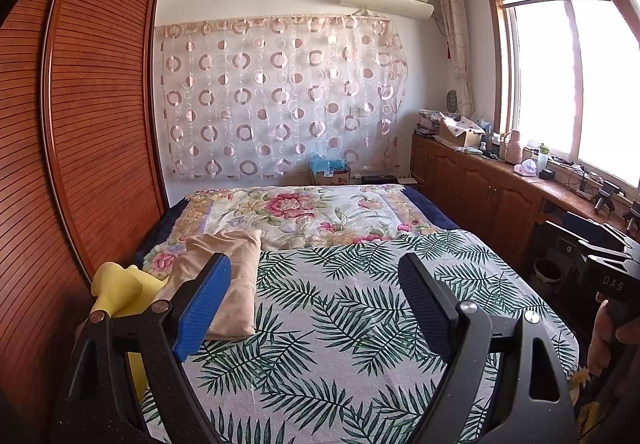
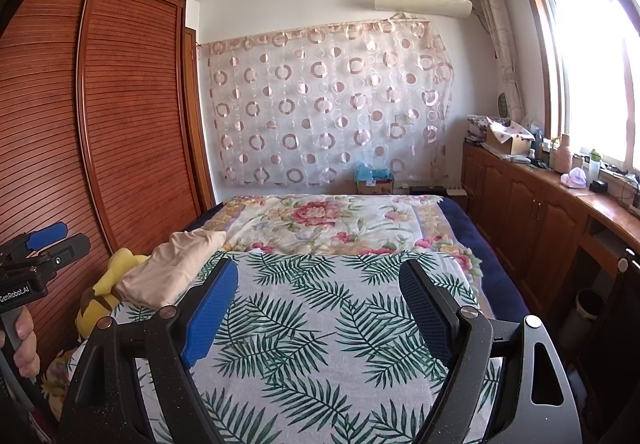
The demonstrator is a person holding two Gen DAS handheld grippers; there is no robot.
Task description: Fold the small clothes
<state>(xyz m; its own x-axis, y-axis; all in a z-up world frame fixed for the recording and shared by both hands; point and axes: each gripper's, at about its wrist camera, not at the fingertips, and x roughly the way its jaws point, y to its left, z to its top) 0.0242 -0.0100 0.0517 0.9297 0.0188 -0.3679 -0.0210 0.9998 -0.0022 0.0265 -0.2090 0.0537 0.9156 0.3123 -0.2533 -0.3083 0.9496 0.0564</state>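
Note:
A beige folded garment (image 1: 224, 276) lies on the left side of the palm-leaf cloth (image 1: 340, 316) that covers the bed. It also shows in the right wrist view (image 2: 176, 268). A yellow garment or soft toy (image 1: 120, 292) lies to its left at the bed's edge, also in the right wrist view (image 2: 108, 284). My left gripper (image 1: 316, 284) is open and empty, held above the leaf cloth just right of the beige garment. My right gripper (image 2: 320, 284) is open and empty above the cloth (image 2: 320, 324).
A floral quilt (image 1: 304, 212) covers the far half of the bed. A louvred wooden wardrobe (image 1: 92, 116) stands along the left. Wooden cabinets (image 1: 480, 188) with clutter run under the window on the right. A bin (image 1: 546, 274) stands beside the bed.

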